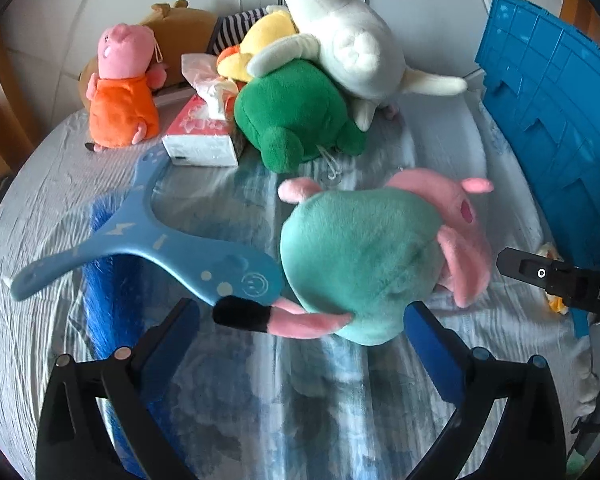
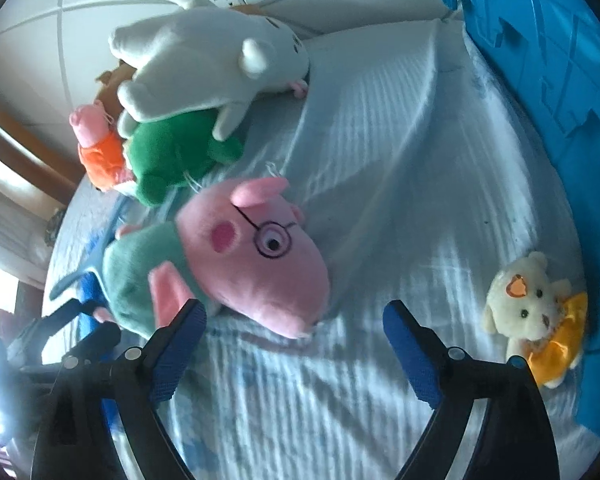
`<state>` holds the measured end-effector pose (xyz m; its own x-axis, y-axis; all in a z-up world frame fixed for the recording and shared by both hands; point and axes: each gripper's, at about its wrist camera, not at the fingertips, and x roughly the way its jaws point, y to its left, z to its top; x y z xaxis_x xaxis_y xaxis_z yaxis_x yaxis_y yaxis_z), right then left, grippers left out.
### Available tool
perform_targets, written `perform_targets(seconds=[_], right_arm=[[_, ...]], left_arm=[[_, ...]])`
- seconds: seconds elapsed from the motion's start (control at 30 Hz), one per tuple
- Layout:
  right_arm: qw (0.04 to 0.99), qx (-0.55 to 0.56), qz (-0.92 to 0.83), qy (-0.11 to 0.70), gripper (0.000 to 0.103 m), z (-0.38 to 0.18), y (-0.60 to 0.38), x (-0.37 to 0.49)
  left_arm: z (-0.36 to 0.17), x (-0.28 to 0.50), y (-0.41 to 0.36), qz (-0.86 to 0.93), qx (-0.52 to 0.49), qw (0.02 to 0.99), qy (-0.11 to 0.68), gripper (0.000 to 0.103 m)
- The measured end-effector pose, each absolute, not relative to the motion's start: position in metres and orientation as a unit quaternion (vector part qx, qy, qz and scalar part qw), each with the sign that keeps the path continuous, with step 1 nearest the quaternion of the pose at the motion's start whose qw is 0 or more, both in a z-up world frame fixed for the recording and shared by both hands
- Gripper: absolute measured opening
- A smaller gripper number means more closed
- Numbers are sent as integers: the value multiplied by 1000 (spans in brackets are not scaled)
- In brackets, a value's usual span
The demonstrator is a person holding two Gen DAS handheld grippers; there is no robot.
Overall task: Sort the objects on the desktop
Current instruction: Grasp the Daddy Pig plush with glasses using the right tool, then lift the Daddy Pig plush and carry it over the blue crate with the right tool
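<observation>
A pink pig plush in a teal shirt [image 1: 364, 256] lies on the cloth-covered table, its leg and black shoe pointing left. My left gripper [image 1: 302, 332] is open, its blue pads either side of the plush's lower end. In the right wrist view the same plush [image 2: 236, 264] shows its face and glasses. My right gripper [image 2: 294, 332] is open just in front of its snout. A blue boomerang toy [image 1: 140, 236] lies left of the plush. A small cream bear in yellow [image 2: 536, 312] sits at the right.
A pile of plush toys stands at the back: white [image 1: 352, 40], green [image 1: 296, 116], yellow [image 1: 260, 44], and a pig in orange [image 1: 120, 92]. A tissue box [image 1: 204, 136] sits beside them. A blue plastic crate [image 1: 556, 112] stands at the right edge.
</observation>
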<state>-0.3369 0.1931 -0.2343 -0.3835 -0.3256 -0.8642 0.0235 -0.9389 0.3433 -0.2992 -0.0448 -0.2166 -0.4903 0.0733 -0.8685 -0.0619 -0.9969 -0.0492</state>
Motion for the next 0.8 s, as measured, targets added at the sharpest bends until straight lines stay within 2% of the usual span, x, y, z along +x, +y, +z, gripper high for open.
perform_targets(seconds=[0.63, 0.67, 0.73, 0.8], right_arm=[[212, 539, -807, -117, 94, -279, 175, -377], [213, 538, -807, -117, 93, -279, 175, -377], [224, 536, -805, -119, 81, -279, 175, -378], [228, 535, -805, -115, 80, -277, 175, -377]], left_arm=[[-250, -313, -38, 864, -499, 31, -68, 103], [-251, -314, -38, 863, -499, 37, -65, 103], [-250, -316, -37, 863, -499, 47, -57, 103], [-248, -316, -39, 863, -498, 53, -56, 103]])
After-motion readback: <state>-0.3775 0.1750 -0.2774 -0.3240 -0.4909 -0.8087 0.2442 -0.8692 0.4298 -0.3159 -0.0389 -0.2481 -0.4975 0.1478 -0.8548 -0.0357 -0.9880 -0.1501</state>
